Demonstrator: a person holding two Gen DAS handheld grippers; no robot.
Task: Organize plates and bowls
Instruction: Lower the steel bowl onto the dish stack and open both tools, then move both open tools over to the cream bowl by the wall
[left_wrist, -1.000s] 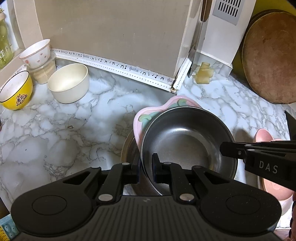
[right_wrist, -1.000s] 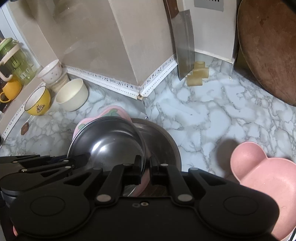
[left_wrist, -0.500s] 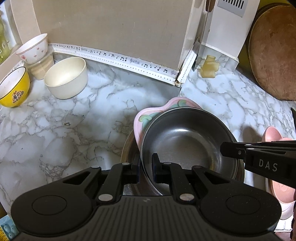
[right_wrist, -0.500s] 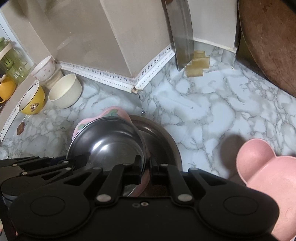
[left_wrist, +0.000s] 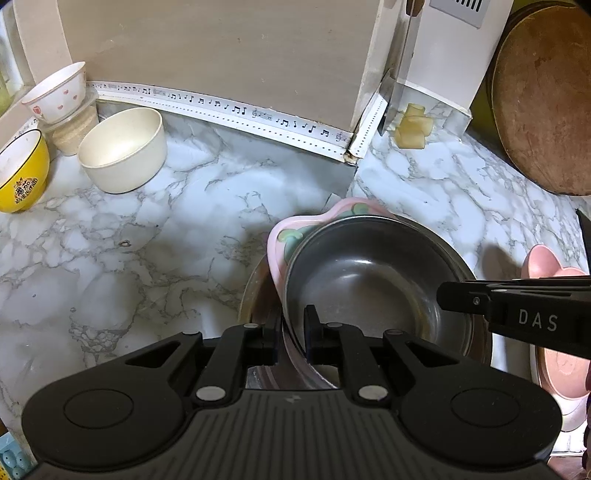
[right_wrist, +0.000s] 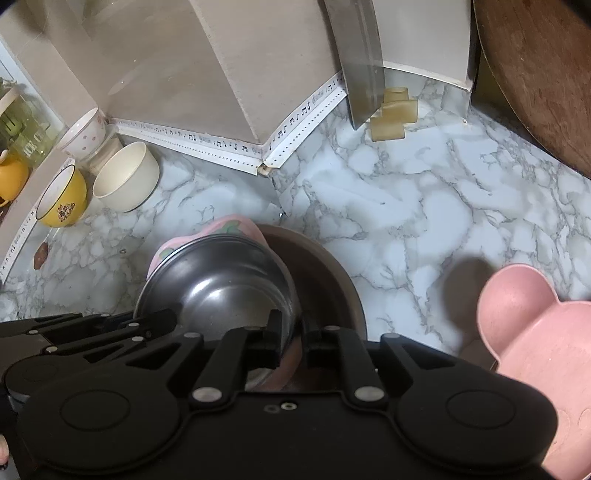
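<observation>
Stacked dishes sit near the middle of the marble counter (left_wrist: 147, 258): a steel bowl (left_wrist: 369, 280) rests inside a pink plate (left_wrist: 284, 236) with a green pattern, and both lie in a wider, darker metal basin (right_wrist: 328, 280) whose rim shows around them.

The left gripper (left_wrist: 291, 332) is nearly closed, its two fingers pinching the near rim of the steel bowl, one finger inside the wall and one outside. Whether the outer finger also presses the pink plate's edge is hard to tell, since the gripper body covers that spot. The right gripper (right_wrist: 291, 332) is likewise narrowed onto the steel bowl's rim at its right side, one finger inside and one outside; the rim edges there overlap and blur together. In the left wrist view the right gripper reaches in from the right edge over the bowl.

A second pink dish (right_wrist: 535, 332) with ear-like lobes lies to the right, cut off by the frame. At the far left stand a cream bowl (left_wrist: 122, 147), a yellow bowl (left_wrist: 22, 177) and a white bowl (left_wrist: 59, 92) set on a clear container. A round wooden board (left_wrist: 543, 92) leans at the back right, partly out of frame.
</observation>
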